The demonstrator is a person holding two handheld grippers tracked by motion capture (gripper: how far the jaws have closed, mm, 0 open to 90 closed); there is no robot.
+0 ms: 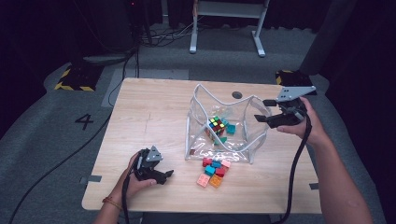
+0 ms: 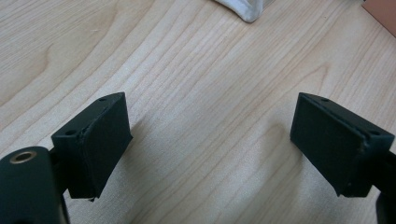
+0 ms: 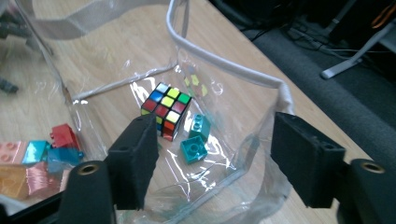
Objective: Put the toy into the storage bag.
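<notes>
A clear plastic bag [image 1: 243, 140] with white trim stands open in the middle of the wooden table [image 1: 149, 112]. Inside it lie a multicoloured puzzle cube [image 1: 216, 125] and teal bricks [image 1: 230, 128]. In the right gripper view the cube [image 3: 166, 109] and two teal bricks [image 3: 194, 149] show through the bag's wall [image 3: 224, 65]. My right gripper [image 1: 264, 110] hovers at the bag's right rim, open, with nothing gripped [image 3: 215, 154]. My left gripper [image 1: 166, 176] rests near the front left, open over bare wood [image 2: 210, 140].
A pile of red, teal, pink and orange bricks [image 1: 214, 171] lies just in front of the bag, also seen at the left of the right gripper view as loose bricks [image 3: 42, 149]. A round hole [image 1: 237, 94] marks the table's far side. Grey floor surrounds the table.
</notes>
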